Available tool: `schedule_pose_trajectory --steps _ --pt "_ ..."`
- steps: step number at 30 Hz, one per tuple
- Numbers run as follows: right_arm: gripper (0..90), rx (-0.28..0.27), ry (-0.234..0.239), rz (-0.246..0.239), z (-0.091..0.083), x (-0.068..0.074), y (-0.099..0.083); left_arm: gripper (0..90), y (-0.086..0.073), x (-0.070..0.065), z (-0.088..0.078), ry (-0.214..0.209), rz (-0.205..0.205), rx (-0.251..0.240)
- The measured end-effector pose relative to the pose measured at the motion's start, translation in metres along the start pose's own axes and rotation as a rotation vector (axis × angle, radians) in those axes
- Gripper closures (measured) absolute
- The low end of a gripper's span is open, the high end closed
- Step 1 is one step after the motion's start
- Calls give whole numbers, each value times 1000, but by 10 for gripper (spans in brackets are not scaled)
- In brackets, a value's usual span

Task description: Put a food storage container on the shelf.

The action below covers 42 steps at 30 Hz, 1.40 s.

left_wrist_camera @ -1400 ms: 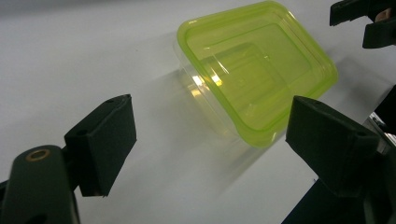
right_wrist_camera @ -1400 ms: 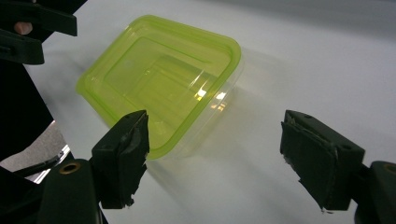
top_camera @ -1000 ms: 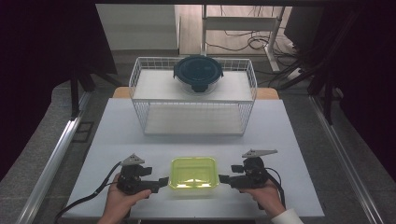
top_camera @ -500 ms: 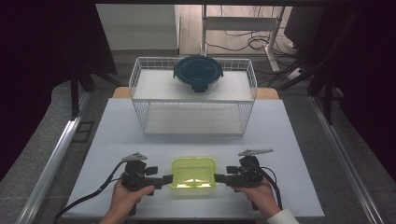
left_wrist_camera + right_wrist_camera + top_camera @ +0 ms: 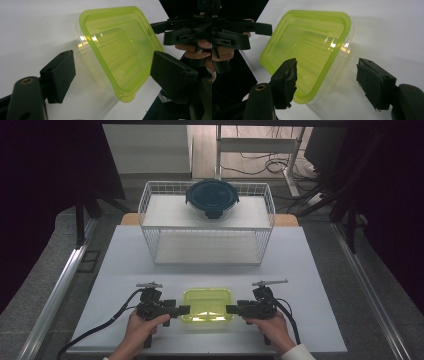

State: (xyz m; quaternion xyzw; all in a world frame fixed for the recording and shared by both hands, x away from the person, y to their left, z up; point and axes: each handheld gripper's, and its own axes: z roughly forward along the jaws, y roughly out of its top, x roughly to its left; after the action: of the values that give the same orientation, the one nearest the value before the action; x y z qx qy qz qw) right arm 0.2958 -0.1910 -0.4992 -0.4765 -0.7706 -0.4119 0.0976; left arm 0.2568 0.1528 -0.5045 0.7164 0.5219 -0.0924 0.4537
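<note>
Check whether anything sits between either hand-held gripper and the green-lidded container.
Nothing visible does. The green-lidded container lies alone on the white table; the left hand-held gripper and right hand-held gripper, jaws just closing, already flank its ends without pressing.

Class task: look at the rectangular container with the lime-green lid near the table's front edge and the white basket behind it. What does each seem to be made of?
Clear rectangular container with a lime-green lid: probably plastic, glossy; the table shows through its walls, and light glints on them. White wire basket: likely coated metal wire, matt; thin rods form an open grid.
</note>
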Motion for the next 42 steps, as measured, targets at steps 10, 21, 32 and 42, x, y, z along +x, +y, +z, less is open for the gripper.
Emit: schedule_pose_trajectory --steps 10,21,32,42 --pt "485 -13 30 66 9 -4 3 370 3 10 13 -39 -62 40" --pt "759 -31 25 144 6 -3 -1 701 2 8 14 -26 -102 40" --pt "784 -56 10 62 -4 7 -1 794 2 3 3 -37 -67 -13" --pt "786 -82 8 -7 -12 15 3 795 4 -2 -4 -63 -29 -44"
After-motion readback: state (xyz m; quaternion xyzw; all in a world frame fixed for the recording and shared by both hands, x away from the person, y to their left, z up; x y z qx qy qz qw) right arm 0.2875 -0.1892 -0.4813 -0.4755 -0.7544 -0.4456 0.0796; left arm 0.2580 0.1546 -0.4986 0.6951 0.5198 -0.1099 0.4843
